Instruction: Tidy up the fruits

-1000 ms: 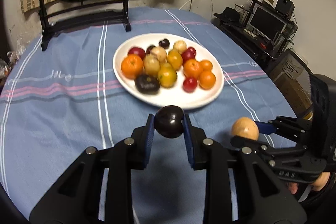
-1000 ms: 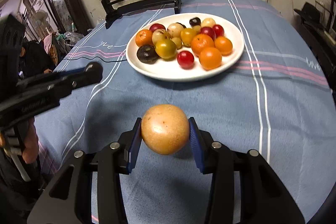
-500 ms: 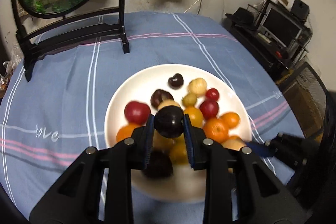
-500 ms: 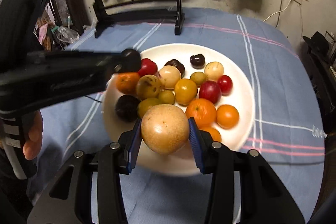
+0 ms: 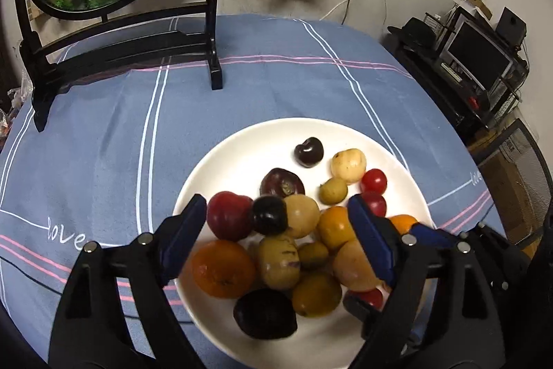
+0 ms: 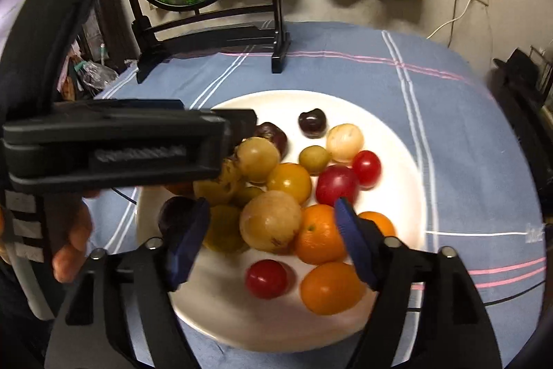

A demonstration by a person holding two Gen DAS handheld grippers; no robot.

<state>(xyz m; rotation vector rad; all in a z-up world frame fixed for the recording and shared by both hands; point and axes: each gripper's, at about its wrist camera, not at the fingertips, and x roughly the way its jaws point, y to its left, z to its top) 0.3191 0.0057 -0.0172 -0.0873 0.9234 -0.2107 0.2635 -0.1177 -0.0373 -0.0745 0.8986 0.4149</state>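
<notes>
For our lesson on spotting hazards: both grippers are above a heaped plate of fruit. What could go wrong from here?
1. The dark plum and tan fruit sit atop the pile as the jaws open; either may roll off the white plate.
2. The left gripper and right gripper are crowded together and could collide.

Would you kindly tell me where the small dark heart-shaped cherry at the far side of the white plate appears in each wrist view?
Left wrist view: the small dark heart-shaped cherry lies alone at the plate's far side, right of centre, above the pile.
Right wrist view: it lies just above the picture's middle, by the plate's far rim.
Shared landmark: the pale yellow round fruit lies just right of it and nearer in both.
</notes>
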